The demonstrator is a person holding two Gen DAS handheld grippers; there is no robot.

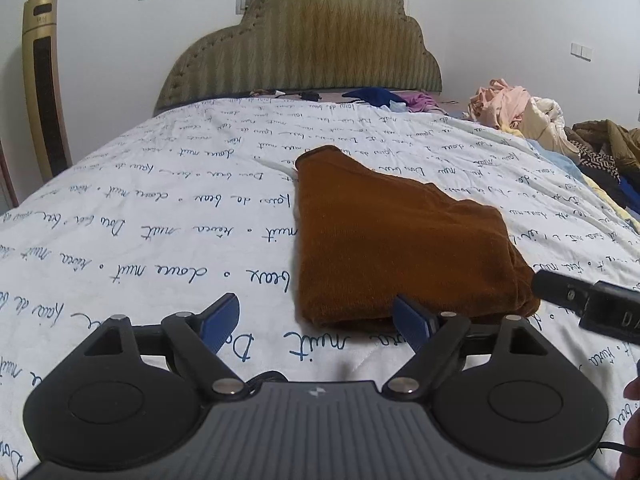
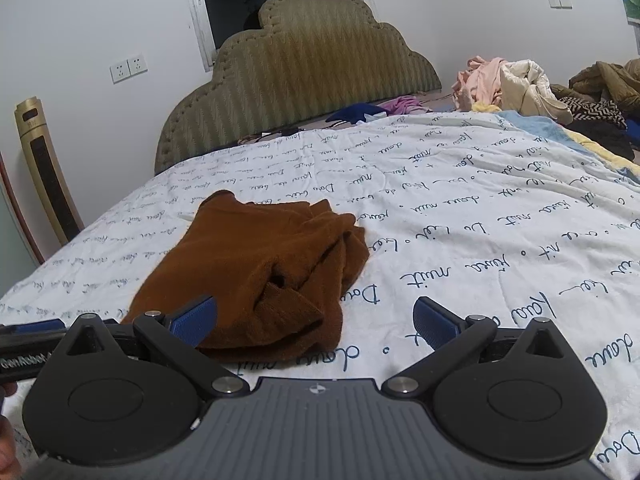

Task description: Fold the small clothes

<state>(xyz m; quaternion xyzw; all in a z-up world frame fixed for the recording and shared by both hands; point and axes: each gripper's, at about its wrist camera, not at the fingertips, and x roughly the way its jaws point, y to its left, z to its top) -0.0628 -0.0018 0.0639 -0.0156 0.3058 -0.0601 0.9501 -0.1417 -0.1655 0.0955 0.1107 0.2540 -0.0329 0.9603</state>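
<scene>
The left gripper (image 1: 316,318) is being held spread and empty over the quilt (image 1: 160,220), its right pad just at the near edge of the one brown garment (image 1: 384,240), which is lying folded ahead and to the right with its long axis running away toward the headboard (image 1: 320,52). The right gripper (image 2: 316,320) is likewise being held wide and empty, the garment's bunched near corner (image 2: 260,264) lying between and just beyond its pads, toward the left one, so the right hand is being judged slightly nearer. One garment, two grippers and one heap of unsorted clothes (image 2: 516,80) at far right are being counted.
</scene>
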